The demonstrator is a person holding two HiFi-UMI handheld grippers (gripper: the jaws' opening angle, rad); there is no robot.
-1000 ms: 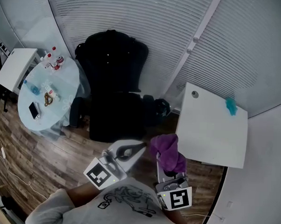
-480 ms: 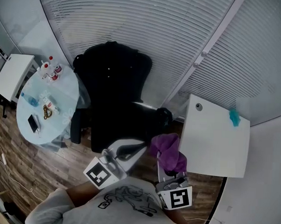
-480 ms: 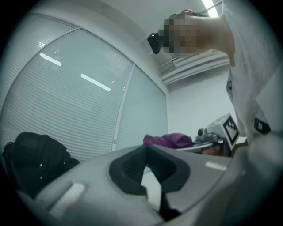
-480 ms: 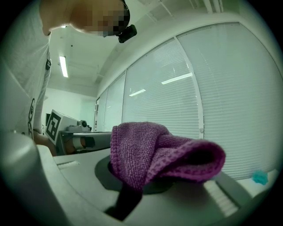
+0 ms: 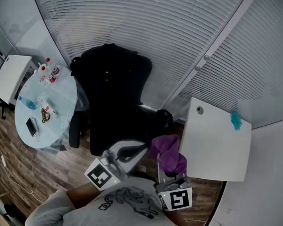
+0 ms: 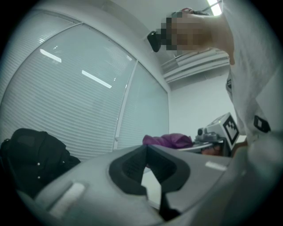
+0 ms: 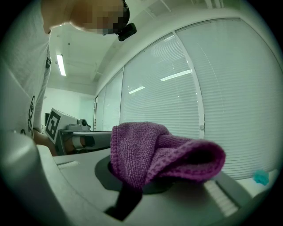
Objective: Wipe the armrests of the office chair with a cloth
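The black office chair (image 5: 114, 99) stands before the blinds, with one armrest (image 5: 75, 128) on its left and the other (image 5: 163, 117) on its right. My right gripper (image 5: 163, 163) is shut on a purple cloth (image 5: 170, 152), held just short of the right armrest and not touching it. In the right gripper view the folded cloth (image 7: 159, 154) drapes over the jaws and hides their tips. My left gripper (image 5: 133, 150) is shut with nothing in it, its tips near the seat's front edge. In the left gripper view its pads (image 6: 132, 165) meet at the tip.
A round glass table (image 5: 62, 95) with bottles and a phone stands left of the chair, beside a small white table (image 5: 9, 76). A white desk (image 5: 215, 141) with a teal object (image 5: 235, 120) is close on the right. The floor is wood planks.
The head camera has shifted, so the chair and tables sit a little differently in frame. Both grippers keep their poses, and the cloth stays in the right one.
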